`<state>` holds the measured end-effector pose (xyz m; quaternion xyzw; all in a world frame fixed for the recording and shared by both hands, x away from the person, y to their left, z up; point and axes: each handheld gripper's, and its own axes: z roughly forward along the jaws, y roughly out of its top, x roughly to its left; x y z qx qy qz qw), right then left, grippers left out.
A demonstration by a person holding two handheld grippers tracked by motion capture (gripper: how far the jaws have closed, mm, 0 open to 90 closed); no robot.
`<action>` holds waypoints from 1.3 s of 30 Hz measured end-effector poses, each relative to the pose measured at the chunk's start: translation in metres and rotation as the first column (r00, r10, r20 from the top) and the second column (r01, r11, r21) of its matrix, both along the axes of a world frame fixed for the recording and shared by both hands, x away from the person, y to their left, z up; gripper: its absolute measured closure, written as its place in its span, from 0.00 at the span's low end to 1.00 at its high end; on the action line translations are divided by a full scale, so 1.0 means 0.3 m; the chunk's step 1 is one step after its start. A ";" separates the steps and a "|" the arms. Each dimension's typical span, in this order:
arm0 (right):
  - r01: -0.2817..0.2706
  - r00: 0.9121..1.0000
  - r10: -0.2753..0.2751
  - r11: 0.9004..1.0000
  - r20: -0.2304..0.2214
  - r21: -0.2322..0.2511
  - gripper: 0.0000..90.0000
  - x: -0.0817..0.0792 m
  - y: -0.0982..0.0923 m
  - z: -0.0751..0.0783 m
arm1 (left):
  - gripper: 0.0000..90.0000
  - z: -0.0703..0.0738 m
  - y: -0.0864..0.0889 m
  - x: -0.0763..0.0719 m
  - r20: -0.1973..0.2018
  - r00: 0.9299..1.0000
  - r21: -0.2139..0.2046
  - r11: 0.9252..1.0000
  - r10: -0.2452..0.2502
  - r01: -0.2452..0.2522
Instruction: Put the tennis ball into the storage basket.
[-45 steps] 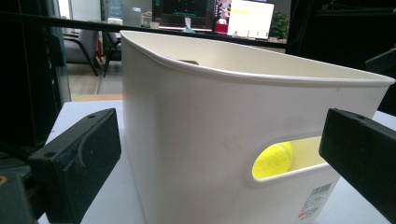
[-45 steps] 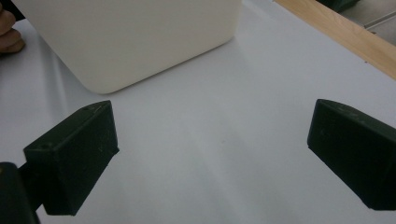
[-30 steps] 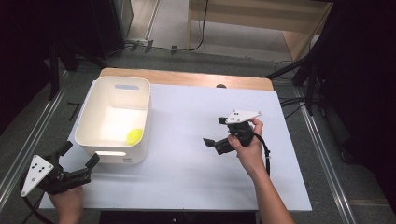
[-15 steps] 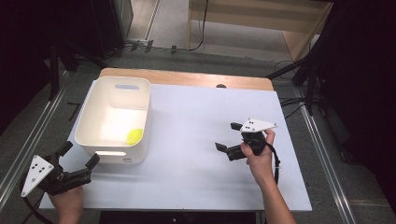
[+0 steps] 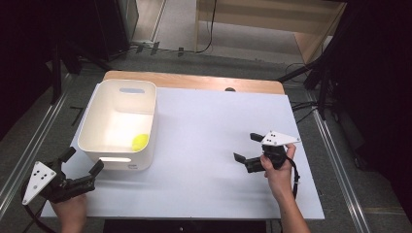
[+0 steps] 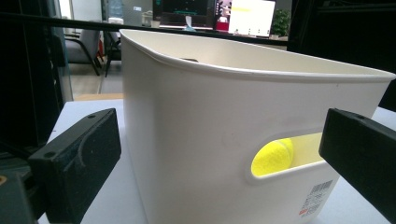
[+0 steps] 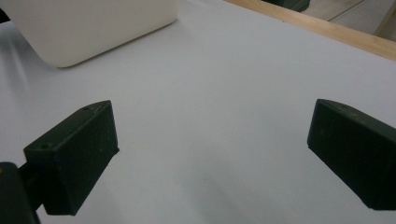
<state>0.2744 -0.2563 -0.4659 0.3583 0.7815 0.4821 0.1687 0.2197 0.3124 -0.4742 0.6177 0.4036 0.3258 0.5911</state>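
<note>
We see a white bin (image 5: 92,127) standing on the left part of the white desk (image 5: 204,145), its long side running away from us. Inside it, near the front right corner, lies a yellow ball (image 5: 140,141); nothing else is in the bin.

Our left claw (image 5: 82,162) hangs at the desk's front left corner, just before the bin's near wall, its jaws spread wide with nothing between them. In the left gripper view the bin (image 6: 196,140) stands close ahead, one jaw to each side of its near corner, neither touching it as far as we can tell. Through the handle slot in that wall the ball (image 6: 273,155) shows as a yellow curve low inside.

Our right claw (image 5: 247,147) is held over the right half of the desk, well apart from the bin, pointing left toward it. Its jaws are also wide apart and hold nothing. In the right gripper view bare desk (image 7: 210,93) lies between the two jaws, and the bin's rounded corner (image 7: 84,28) stands farther off at the upper left. A wooden edge (image 7: 327,30) runs along the far side of the white surface.
</note>
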 end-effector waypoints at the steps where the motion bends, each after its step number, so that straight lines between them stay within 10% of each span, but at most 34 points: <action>1: 0.003 1.000 -0.003 1.000 -0.001 0.001 0.00 -0.003 -0.004 -0.003 | 0.00 0.000 0.000 0.000 0.000 1.000 0.001 1.000 -0.001 0.001; 39: 0.144 0.990 -0.144 0.988 0.005 0.057 0.00 -0.173 -0.212 -0.116 | 0.00 0.002 0.006 -0.003 0.003 1.000 -0.013 1.000 -0.005 0.005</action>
